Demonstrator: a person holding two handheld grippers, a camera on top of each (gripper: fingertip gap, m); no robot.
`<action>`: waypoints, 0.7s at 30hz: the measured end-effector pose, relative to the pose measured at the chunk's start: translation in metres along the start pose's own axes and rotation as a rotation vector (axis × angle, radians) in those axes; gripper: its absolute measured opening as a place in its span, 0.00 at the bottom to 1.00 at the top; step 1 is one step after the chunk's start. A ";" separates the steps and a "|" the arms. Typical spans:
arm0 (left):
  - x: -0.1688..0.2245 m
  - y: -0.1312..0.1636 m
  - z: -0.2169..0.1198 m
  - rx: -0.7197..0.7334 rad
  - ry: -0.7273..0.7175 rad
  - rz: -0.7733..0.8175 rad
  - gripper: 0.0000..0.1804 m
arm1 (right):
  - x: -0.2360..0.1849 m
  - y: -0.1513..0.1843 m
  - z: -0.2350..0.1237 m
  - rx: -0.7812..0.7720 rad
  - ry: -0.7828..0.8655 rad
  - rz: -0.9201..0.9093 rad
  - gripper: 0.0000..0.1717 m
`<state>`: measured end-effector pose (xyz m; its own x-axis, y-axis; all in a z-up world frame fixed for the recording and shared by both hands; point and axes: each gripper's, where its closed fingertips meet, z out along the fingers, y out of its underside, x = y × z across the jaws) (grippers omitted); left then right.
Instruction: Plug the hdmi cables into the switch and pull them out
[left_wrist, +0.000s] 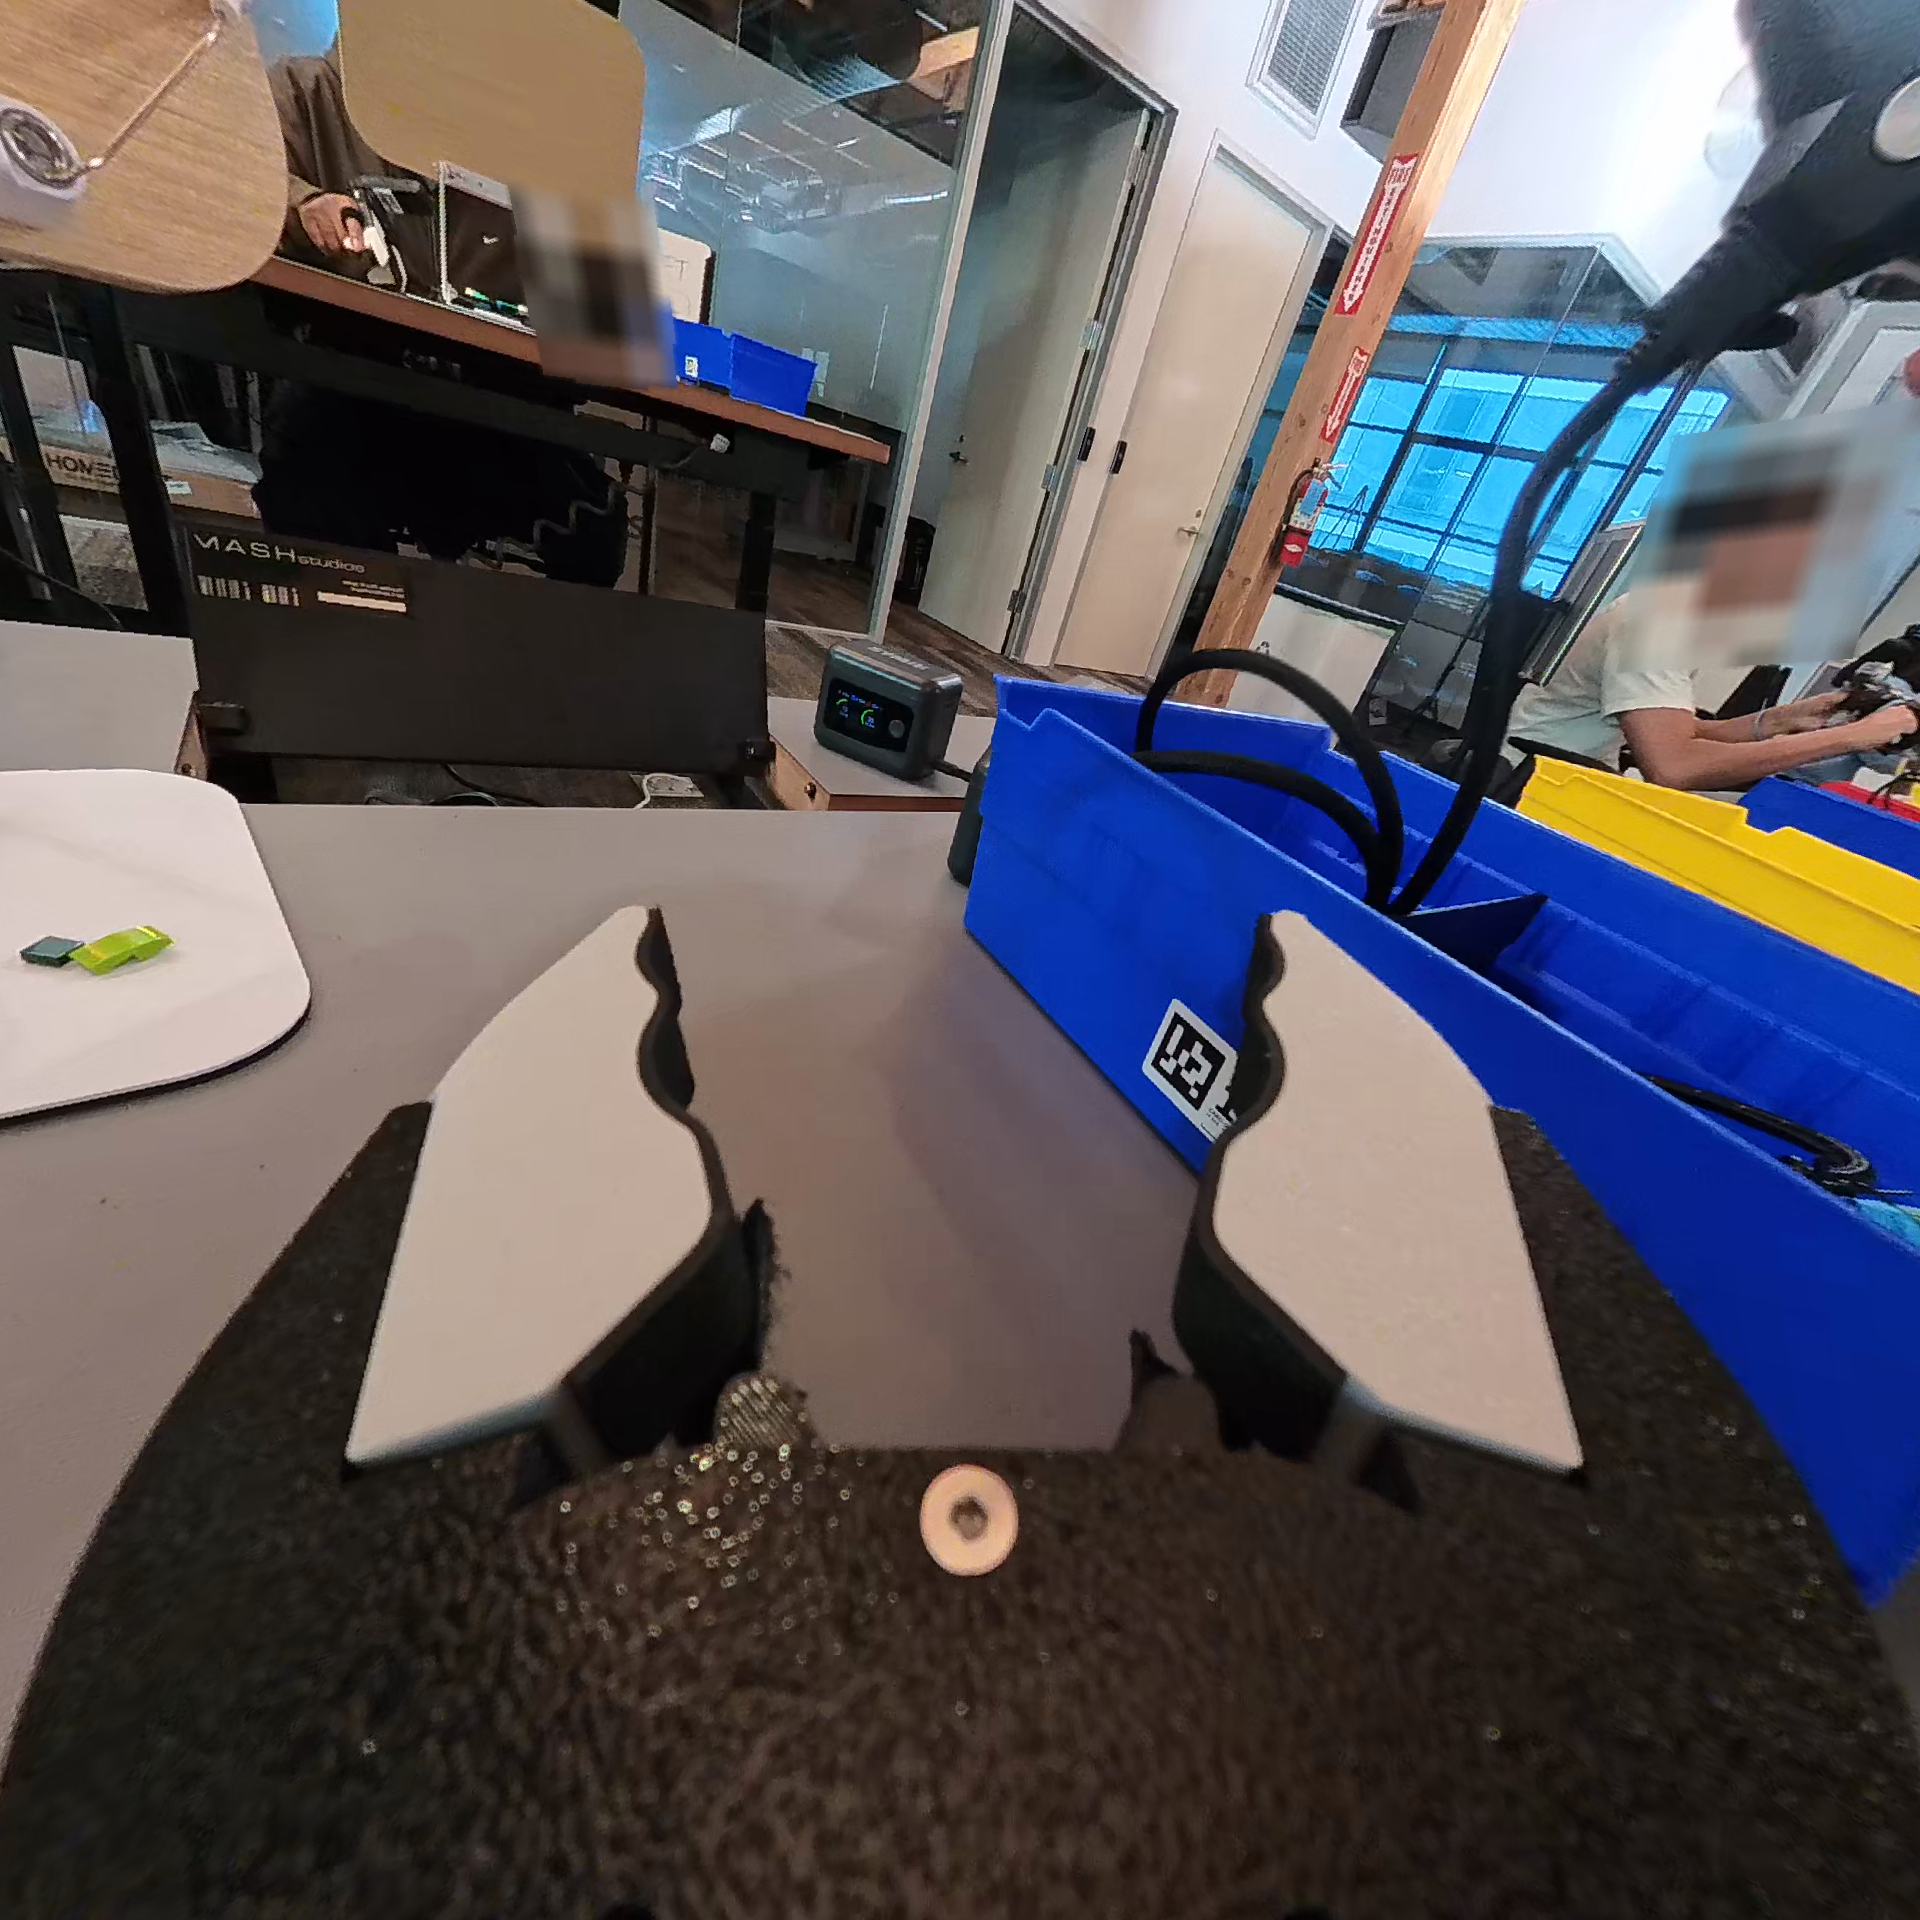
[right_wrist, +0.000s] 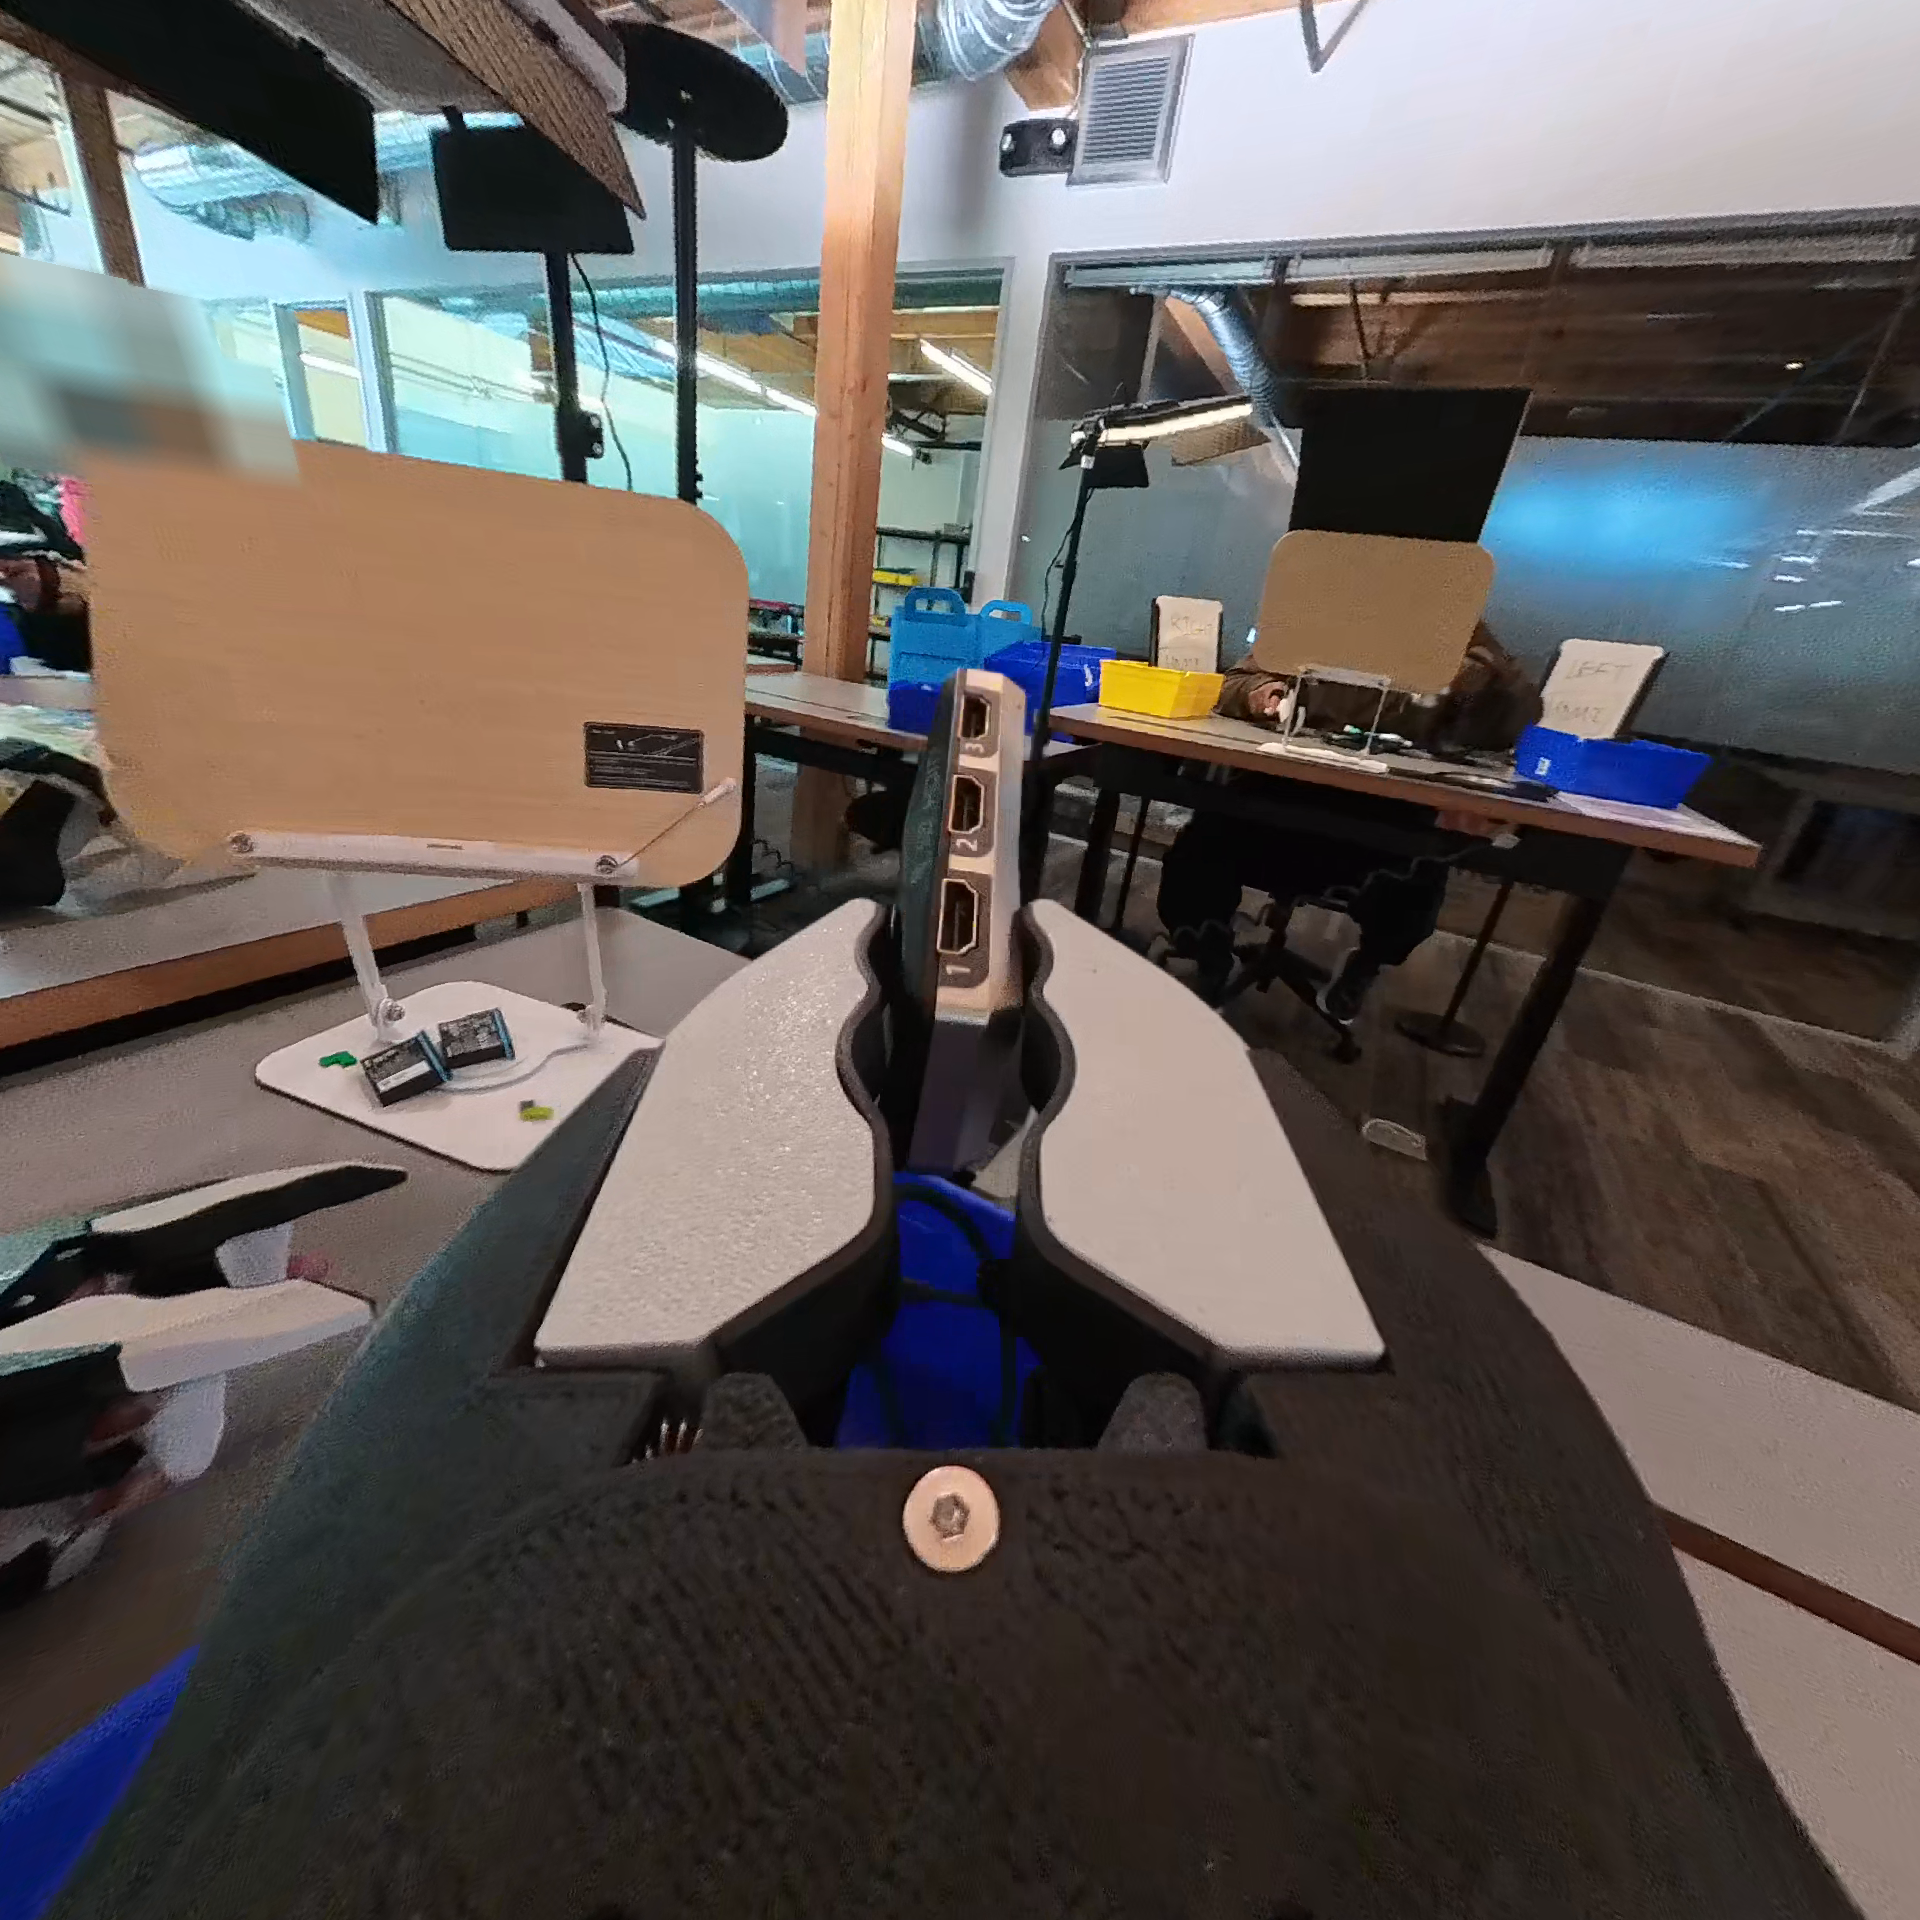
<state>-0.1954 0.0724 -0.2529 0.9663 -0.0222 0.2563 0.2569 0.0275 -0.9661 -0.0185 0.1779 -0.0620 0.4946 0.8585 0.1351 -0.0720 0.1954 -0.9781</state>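
My right gripper (right_wrist: 956, 920) is shut on a slim grey adapter box (right_wrist: 971, 831) with three ports down its edge. It holds the box upright, both pads pressed on its lower end, above a blue bin (right_wrist: 940, 1351). My left gripper (left_wrist: 958, 925) is open and empty, low over the grey table (left_wrist: 831, 1039), its right finger beside the blue bin's wall (left_wrist: 1122, 914). A black cable (left_wrist: 1496, 727) hangs from above into the bin and loops there. The left gripper also shows in the right wrist view (right_wrist: 197, 1278), at lower left.
A white mat (left_wrist: 156, 862) with small green pieces (left_wrist: 114, 948) lies to the left. A wooden board on a white stand (right_wrist: 416, 665) has two black packs (right_wrist: 436, 1055) at its base. A small screen unit (left_wrist: 883, 717) and a yellow bin (left_wrist: 1714, 862) lie beyond. People sit at other tables.
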 end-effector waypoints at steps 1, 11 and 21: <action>0.000 0.000 0.000 -0.001 0.001 0.001 0.57 | 0.001 0.002 0.000 -0.022 0.007 -0.029 0.12; -0.002 0.000 0.000 0.003 0.000 -0.016 0.57 | -0.001 0.005 0.002 -0.028 0.000 -0.066 0.12; -0.001 0.000 0.000 -0.001 0.001 -0.013 0.57 | 0.004 0.013 0.005 -0.045 -0.021 -0.047 0.13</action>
<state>-0.1965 0.0726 -0.2536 0.9629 -0.0235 0.2689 0.2695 0.0258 -0.9627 -0.0218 0.1869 -0.0732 0.4778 0.8590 0.1837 -0.0101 0.2145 -0.9767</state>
